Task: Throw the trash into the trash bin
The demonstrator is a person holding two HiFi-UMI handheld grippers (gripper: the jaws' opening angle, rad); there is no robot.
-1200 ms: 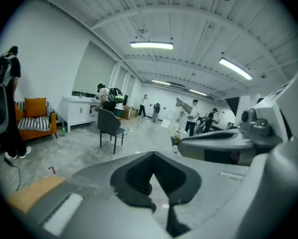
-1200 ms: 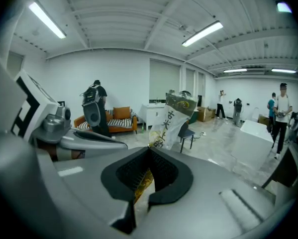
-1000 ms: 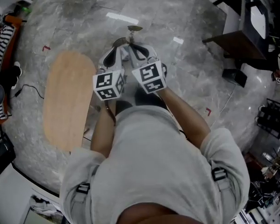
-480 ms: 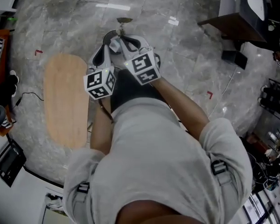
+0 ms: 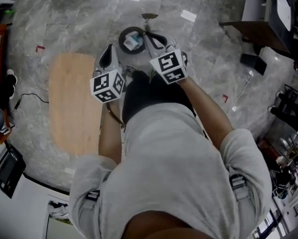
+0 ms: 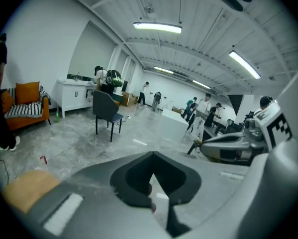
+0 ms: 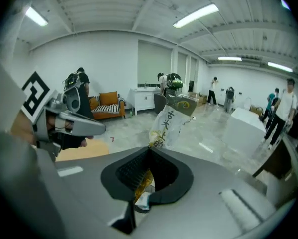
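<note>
Head view: wrapper (image 5: 149, 16) by the bin (image 5: 121, 39)
It showed the right claw (image 5: 149, 33) holding the wrapper just past the bin's rim, with the left claw (image 5: 110, 51) alongside. Left gripper view: its jaws were together, nothing between them. Right gripper view: jaws were clamped on the wrapper, which stuck up beyond them

grey marbled floor (image 5: 64, 19), tan board (image 5: 71, 103), black-and-white marker cube (image 5: 108, 86), pale wrapper (image 7: 171, 121) with black print

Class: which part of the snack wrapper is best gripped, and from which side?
Its lower edge, from below, as the right gripper does: the wrapper is thin and flat, so jaws pinch across both faces, leaving the rest free above.
</note>
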